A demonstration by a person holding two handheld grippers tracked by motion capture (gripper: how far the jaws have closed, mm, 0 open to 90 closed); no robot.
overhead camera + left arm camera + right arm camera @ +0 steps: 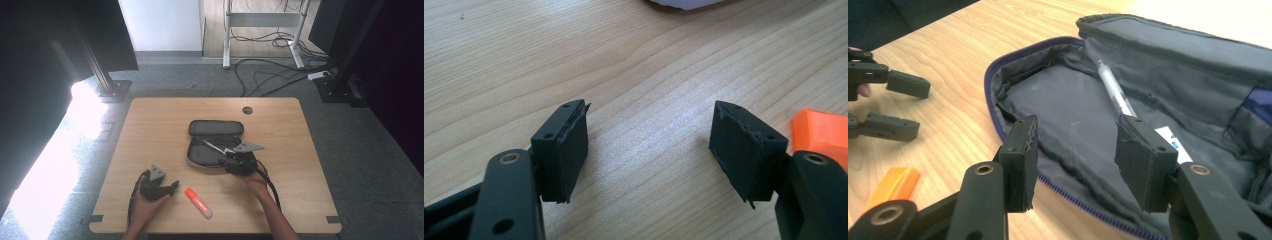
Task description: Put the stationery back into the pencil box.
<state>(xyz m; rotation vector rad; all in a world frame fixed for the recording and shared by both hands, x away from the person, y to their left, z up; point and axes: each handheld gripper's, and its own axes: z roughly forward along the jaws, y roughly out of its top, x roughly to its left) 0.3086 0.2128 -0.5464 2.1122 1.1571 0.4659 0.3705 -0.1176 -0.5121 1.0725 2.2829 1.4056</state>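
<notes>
My right gripper (231, 161) sits at the centre of the high view, at the near edge of the case (216, 142). In the right gripper view its jaws stand released, nothing between the pads; each pad (1023, 160) is a black rubber block with a rough, frayed edge, bolted to a matte plastic arm. No earlier picture bears on their motion.

The case lies open on the table (150, 130), a soft oblong pouch of dark grey fabric, the lid folded back toward the top of the high view. In the right gripper view a blue zip runs round its curved rim, and the lining is creased and slack.

A pen (1115, 92) lies inside, a slim cylinder with a clear barrel and silvery tip, slanting from upper centre down behind my right pad. A small white label with a blue mark shows just beside that pad.

My left gripper (172, 188) rests at lower left of the high view, held in my left hand (145, 205), well apart from the case. Its jaws are released over bare wood; the pads are worn, with torn rims.

An orange stick (198, 202) with a white end lies at lower centre, between my two hands; it is a blocky bar of glossy plastic. The table is pale wood-grain laminate with a round hole near its far edge.
</notes>
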